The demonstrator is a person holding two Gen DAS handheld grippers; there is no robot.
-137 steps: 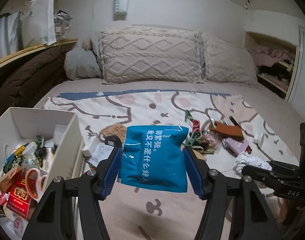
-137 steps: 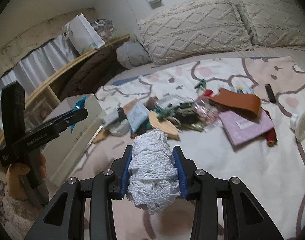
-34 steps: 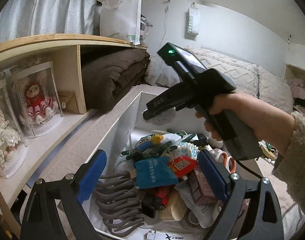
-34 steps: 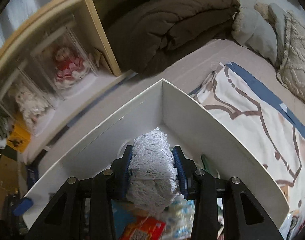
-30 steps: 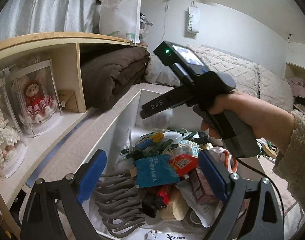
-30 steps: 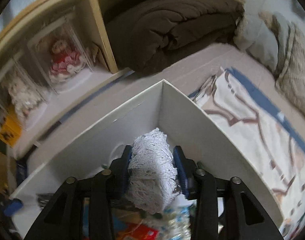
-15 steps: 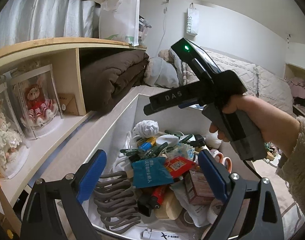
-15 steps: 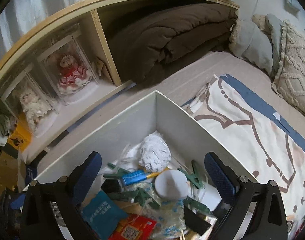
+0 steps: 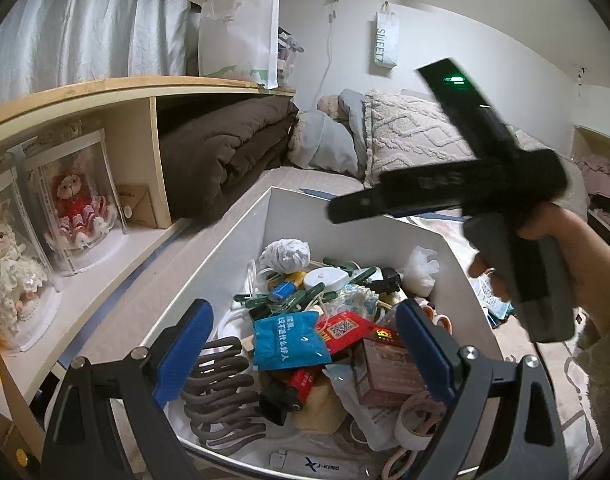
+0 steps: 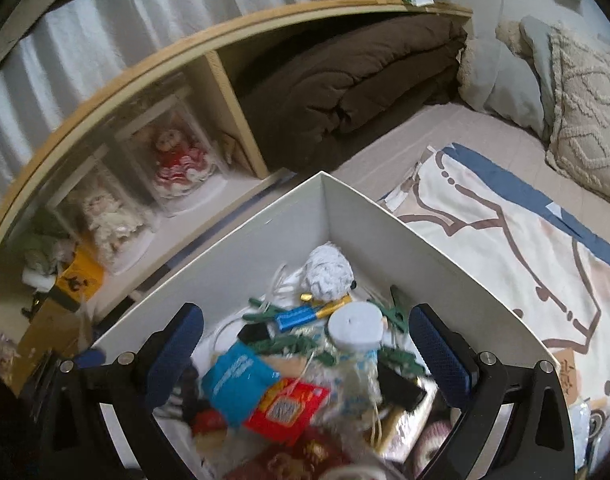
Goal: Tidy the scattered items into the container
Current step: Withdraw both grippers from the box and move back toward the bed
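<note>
On the bed, the white box (image 10: 265, 236) holds the soft, light lace ball (image 10: 329, 270); both my jaws are spread, empty.

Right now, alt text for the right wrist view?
Open right tongs hang empty over a white box crammed with small items, a white lace bundle lying in its far corner. Behind stand a shelf with dolls and a bed.

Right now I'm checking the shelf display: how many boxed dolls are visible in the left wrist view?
2: the red-dressed doll nearer the shelf divider, and the white-dressed doll at the frame's left edge. More may sit out of view.
</note>
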